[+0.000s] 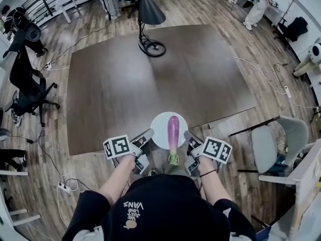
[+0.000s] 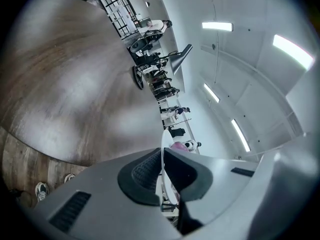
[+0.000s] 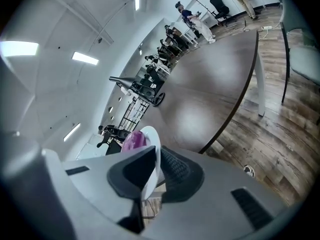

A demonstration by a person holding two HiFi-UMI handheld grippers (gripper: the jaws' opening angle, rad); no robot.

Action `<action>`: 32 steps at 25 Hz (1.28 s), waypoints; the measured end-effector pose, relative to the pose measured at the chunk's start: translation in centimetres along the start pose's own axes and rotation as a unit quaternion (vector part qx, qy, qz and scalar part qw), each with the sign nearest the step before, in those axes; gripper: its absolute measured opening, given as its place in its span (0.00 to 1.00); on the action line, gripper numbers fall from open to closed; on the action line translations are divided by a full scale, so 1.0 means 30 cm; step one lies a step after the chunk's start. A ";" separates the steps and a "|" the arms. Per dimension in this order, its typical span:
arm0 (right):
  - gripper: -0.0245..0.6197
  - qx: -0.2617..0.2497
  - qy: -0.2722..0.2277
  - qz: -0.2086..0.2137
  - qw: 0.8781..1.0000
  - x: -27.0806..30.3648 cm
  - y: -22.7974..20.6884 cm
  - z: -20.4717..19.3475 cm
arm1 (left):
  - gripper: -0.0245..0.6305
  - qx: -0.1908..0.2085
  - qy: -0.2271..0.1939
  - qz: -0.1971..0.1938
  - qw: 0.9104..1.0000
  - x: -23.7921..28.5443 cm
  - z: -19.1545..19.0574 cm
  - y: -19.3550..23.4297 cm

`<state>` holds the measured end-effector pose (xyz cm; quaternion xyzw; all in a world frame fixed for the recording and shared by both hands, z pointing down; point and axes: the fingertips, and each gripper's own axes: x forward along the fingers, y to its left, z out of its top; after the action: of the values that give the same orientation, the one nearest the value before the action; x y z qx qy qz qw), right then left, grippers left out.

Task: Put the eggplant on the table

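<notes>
A purple eggplant point(image 1: 173, 129) with a green stem lies on a round white plate point(image 1: 159, 127), carried over the near edge of the big brown table point(image 1: 150, 79). My left gripper point(image 1: 148, 136) is shut on the plate's left rim and my right gripper point(image 1: 188, 137) is shut on its right rim. In the left gripper view the plate's rim point(image 2: 163, 149) runs edge-on between the dark pads, with a bit of eggplant point(image 2: 178, 145) beyond. The right gripper view shows the plate point(image 3: 151, 149) pinched between the pads and the eggplant point(image 3: 132, 140) on it.
A black lamp point(image 1: 148, 14) with a ring base stands at the table's far side. A grey chair point(image 1: 278, 144) stands to the right, black office chairs point(image 1: 25, 79) to the left. Cables and a power strip point(image 1: 65, 187) lie on the wooden floor. A person point(image 1: 258, 6) stands far off.
</notes>
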<state>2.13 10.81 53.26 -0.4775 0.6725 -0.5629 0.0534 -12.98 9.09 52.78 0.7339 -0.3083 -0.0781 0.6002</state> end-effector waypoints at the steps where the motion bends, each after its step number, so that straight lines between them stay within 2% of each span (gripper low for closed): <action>1: 0.10 -0.002 0.002 0.002 1.000 0.011 -0.004 0.024 | 0.07 0.000 -0.003 0.001 1.000 0.020 0.013 -0.003; 16: 0.10 -0.030 0.036 0.020 0.999 0.117 -0.089 0.362 | 0.07 -0.004 -0.040 0.009 0.999 0.326 0.135 -0.037; 22: 0.10 -0.030 0.040 0.018 0.999 0.150 -0.122 0.429 | 0.07 -0.011 -0.042 0.009 0.999 0.402 0.166 -0.025; 32: 0.10 -0.013 0.018 0.008 1.000 0.225 -0.098 0.483 | 0.07 0.001 -0.017 0.005 1.000 0.452 0.283 -0.026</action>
<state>9.05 -3.89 53.53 -0.4628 0.6845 -0.5618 0.0392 -6.00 -5.33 53.24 0.7317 -0.3223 -0.0869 0.5943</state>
